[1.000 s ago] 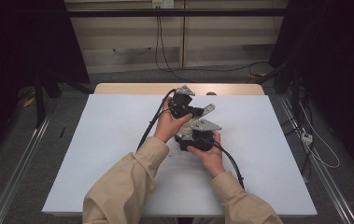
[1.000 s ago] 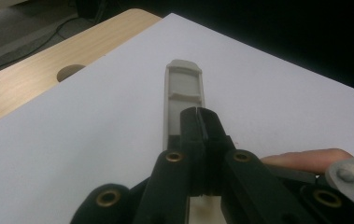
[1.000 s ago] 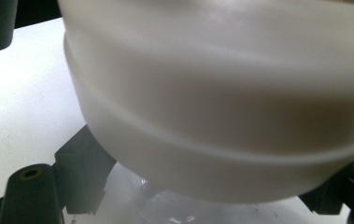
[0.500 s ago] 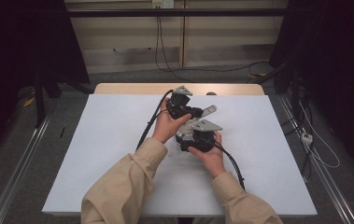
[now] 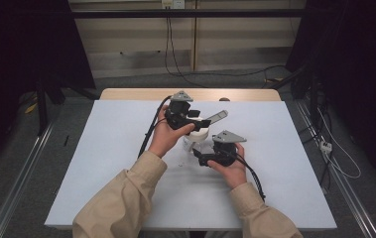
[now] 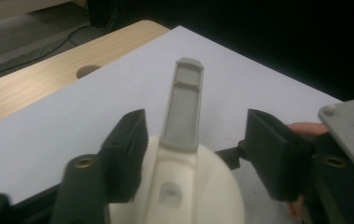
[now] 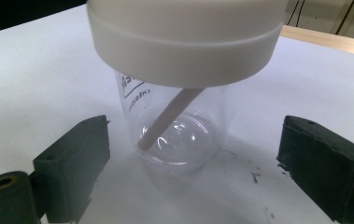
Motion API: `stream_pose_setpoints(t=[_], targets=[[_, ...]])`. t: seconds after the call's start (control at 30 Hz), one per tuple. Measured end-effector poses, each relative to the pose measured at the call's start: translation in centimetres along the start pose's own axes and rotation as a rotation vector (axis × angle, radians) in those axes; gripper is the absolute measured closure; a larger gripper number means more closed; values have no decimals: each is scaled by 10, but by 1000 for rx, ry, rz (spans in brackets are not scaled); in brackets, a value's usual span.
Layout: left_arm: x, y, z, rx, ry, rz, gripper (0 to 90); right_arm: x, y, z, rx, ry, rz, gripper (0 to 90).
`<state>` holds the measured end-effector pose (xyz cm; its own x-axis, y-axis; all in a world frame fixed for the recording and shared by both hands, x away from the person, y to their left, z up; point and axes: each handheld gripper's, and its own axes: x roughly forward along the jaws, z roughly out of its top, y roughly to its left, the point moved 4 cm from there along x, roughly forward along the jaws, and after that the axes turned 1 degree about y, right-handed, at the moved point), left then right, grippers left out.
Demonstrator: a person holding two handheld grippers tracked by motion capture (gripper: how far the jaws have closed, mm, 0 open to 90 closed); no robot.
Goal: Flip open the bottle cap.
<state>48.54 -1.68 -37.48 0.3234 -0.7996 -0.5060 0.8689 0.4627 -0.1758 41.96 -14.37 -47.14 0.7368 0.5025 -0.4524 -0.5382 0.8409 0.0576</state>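
Now freed on both sides, a clear jar (image 7: 177, 126) with a white lid (image 5: 197, 133) and grey handle (image 6: 184, 105) stands on the bench (image 5: 101, 148) between two hand-held grippers. At left, the left gripper (image 5: 184, 120) has just spread its jaws off the lid, which sits between them untouched. At right, the right gripper (image 5: 206, 157) has likewise opened, its jaws flanking the jar's base with gaps either side. Judging by this, the lid work looks finished and the jar released.
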Motion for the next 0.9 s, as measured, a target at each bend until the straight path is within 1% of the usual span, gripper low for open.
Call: stream_pose_setpoints(t=[0.03, 0.1, 0.13, 0.3, 0.37, 0.47, 0.5, 0.57, 0.63, 0.67, 0.7, 0.73, 0.8, 0.87, 0.9], targets=[[-3, 0, -1, 1, 1, -3, 357, -2, 0, 0, -1, -2, -1, 91], [-7, 1, -4, 5, -2, 11, 305, -6, 1, 1, 1, -8, 3, 99], [-9, 1, -6, 6, 6, 10, 292, -8, 1, 1, -5, -9, 7, 104], [-21, 1, -15, 17, -2, 17, 243, -15, 3, -2, -19, 0, 14, 103], [-27, 1, -21, 22, -3, 31, 214, -20, 2, -3, -20, 0, 15, 103], [-36, 2, -29, 15, -15, 30, 185, -27, -1, -6, -25, 3, 13, 100], [-39, 3, -33, 14, -16, 37, 174, -30, -2, -7, -23, 3, 16, 100], [-45, 4, -40, 16, -7, 39, 156, -36, -3, -9, -25, 8, 15, 96], [-50, 5, -48, 11, -14, 42, 146, -42, -5, -11, -23, 7, 14, 97], [-52, 6, -52, 11, -6, 46, 142, -45, -6, -12, -23, 5, 13, 98], [-55, 7, -56, 15, -6, 51, 134, -48, -6, -12, -21, 4, 14, 97], [-57, 8, -60, 10, -9, 53, 128, -50, -7, -13, -19, 4, 14, 97], [-63, 9, -67, 11, -1, 63, 121, -55, -9, -15, -19, 0, 13, 97], [-67, 11, -75, 4, -2, 66, 116, -60, -10, -17, -14, -2, 9, 95], [-68, 11, -78, -4, 8, 64, 113, -62, -11, -18, -12, -2, 10, 95]])
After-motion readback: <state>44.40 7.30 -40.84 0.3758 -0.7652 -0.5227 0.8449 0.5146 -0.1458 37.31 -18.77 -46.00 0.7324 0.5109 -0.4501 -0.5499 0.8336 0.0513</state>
